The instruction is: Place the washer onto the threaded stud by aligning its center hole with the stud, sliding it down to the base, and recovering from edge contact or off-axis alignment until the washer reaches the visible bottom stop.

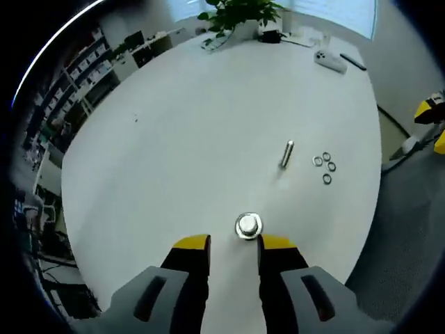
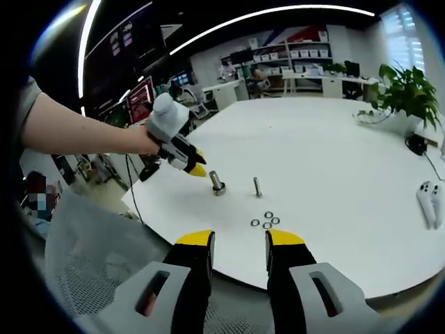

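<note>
On the left of the right gripper view, my bare forearm (image 2: 76, 132) reaches in level from the edge, wrist straight, and its hand (image 2: 142, 139) grips the left hand-held gripper (image 2: 197, 167) so that the yellow tips angle down toward the worktop (image 2: 327, 139). From that side I cannot tell how far its jaws are apart. Just beyond those tips a bolt (image 2: 217, 184) with a washer (image 2: 219, 191) round its base stands on the white surface. A little to the right, a bare threaded stud (image 2: 257, 186) stands upright, and just in front of it lie four loose washers (image 2: 265, 220) in a small cluster, flat on the worktop and apart from the stud. The right hand-held gripper (image 2: 240, 243) hangs off the near edge of the worktop, jaws parallel with a clear gap between them and nothing in it. Far right, a potted plant (image 2: 407, 90) and a white controller (image 2: 427, 198) sit on the surface.

Through the left gripper view, the left hand-held gripper (image 1: 235, 245) has its jaws parted and holding nothing; the bolt head (image 1: 249, 226) sits just ahead of the gap, nearer the right tip. Further right, the stud (image 1: 287, 154) leans in the picture, with the loose washers (image 1: 324, 167) beside it.
</note>
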Demonstrator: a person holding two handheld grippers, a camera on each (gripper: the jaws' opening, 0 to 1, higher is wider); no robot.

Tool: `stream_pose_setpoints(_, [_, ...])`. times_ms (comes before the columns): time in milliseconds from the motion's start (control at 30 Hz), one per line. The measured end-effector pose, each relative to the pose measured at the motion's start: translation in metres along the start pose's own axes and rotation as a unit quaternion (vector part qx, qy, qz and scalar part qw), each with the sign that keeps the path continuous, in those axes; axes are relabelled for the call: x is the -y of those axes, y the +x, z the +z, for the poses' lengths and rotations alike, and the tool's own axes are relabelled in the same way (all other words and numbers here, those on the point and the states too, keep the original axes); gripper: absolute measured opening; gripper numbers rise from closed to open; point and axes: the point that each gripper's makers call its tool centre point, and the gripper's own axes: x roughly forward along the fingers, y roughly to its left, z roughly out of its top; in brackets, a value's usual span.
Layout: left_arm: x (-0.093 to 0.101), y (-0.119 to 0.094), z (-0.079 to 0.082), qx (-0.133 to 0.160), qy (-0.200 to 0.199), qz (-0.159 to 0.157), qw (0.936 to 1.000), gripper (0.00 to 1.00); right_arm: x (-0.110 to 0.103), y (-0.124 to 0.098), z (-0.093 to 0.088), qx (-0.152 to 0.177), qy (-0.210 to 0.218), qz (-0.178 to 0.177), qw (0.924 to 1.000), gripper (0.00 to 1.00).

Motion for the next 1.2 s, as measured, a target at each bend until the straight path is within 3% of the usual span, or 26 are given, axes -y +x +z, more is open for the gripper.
stream_pose_setpoints(167, [0.003,-0.033,-0.013,0.038,-0.066,0.013,0.9970,0.25,0.000,0.000,0.001,0.004,-0.001,0.001,1.0000,0.32])
stream_pose_setpoints(300, [0.007,-0.062,-0.019,0.087,-0.125,0.024,0.9881,0.25,0.001,0.000,0.002,0.005,0.000,-0.001,1.0000,0.32])
stream_pose_setpoints(467, [0.013,-0.091,-0.030,0.114,-0.118,0.043,0.9855,0.25,-0.002,0.000,0.001,0.002,-0.008,0.003,1.0000,0.32])
stream_pose_setpoints(600, [0.016,-0.115,-0.036,0.163,-0.168,0.048,0.9712,0.25,-0.001,0.000,0.001,0.002,-0.007,0.002,1.0000,0.32])
stream_pose_setpoints(733, [0.021,-0.134,-0.044,0.182,-0.159,0.059,0.9687,0.26,-0.002,0.001,0.000,-0.003,-0.010,0.002,0.9999,0.32])
stream_pose_setpoints(800, [0.022,-0.143,-0.044,0.201,-0.176,0.051,0.9623,0.27,-0.002,0.000,0.001,-0.001,-0.012,0.001,0.9999,0.32])
stream_pose_setpoints(933, [0.022,-0.154,-0.050,0.213,-0.182,0.048,0.9588,0.28,0.001,-0.001,0.000,-0.003,-0.002,-0.007,1.0000,0.32])
stream_pose_setpoints(1033, [0.026,-0.163,-0.048,0.237,-0.200,0.033,0.9500,0.28,0.004,0.000,-0.003,-0.011,-0.001,-0.013,0.9999,0.32])
stream_pose_setpoints(1133, [0.029,-0.161,-0.057,0.238,-0.195,0.030,0.9512,0.28,0.003,0.000,-0.004,-0.014,-0.008,-0.013,0.9998,0.32])
stream_pose_setpoints(1200, [0.035,-0.163,-0.058,0.250,-0.208,0.016,0.9456,0.28,0.004,0.000,-0.006,-0.020,-0.008,-0.015,0.9997,0.32])
